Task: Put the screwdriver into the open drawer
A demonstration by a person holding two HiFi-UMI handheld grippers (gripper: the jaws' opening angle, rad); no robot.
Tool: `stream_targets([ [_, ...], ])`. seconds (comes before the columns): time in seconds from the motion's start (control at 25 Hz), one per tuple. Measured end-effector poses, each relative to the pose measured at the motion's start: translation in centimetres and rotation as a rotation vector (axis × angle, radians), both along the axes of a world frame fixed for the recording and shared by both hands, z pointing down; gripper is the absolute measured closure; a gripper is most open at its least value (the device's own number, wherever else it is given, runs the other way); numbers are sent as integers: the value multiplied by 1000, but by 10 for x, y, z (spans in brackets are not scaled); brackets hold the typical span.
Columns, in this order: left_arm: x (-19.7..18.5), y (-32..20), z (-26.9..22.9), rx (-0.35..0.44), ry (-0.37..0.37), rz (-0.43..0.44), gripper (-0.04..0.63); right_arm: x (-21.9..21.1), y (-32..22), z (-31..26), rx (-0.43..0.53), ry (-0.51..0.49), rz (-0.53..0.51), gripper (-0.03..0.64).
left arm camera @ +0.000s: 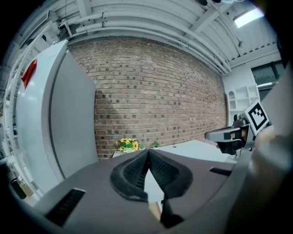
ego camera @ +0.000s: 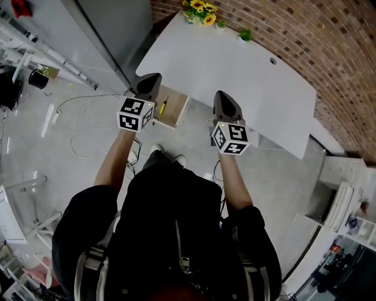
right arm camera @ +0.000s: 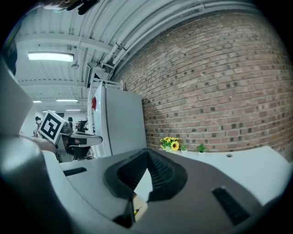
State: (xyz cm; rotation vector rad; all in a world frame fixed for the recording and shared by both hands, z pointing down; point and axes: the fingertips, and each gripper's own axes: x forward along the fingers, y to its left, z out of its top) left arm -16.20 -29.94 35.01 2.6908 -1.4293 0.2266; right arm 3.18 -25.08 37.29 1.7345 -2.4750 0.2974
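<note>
The screwdriver [ego camera: 164,106], with a yellow handle, lies inside the open wooden drawer [ego camera: 176,113] under the white table's near edge. My left gripper [ego camera: 149,82] hovers just left of the drawer, its jaws closed tip to tip on nothing [left arm camera: 148,151]. About a hand's width right of the drawer my right gripper [ego camera: 223,101] is held level with it, also shut and empty [right arm camera: 147,151]. Below the right jaws a sliver of the drawer and the screwdriver [right arm camera: 134,210] shows. Each gripper appears in the other's view: the right gripper [left arm camera: 228,135], the left gripper [right arm camera: 78,139].
The white table [ego camera: 235,70] runs along a brick wall [ego camera: 329,41], with sunflowers [ego camera: 200,12] and a small green plant [ego camera: 245,35] at its far edge. A tall grey cabinet [ego camera: 111,29] stands left. Cables [ego camera: 82,126] lie on the floor. White shelving [ego camera: 346,200] is at the right.
</note>
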Motion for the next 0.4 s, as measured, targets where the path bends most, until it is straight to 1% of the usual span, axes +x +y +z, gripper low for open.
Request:
stream_targets([
  [0.4,9,11,8,-15,-10,12,571,4,8,6,-8,-9,-3,611],
])
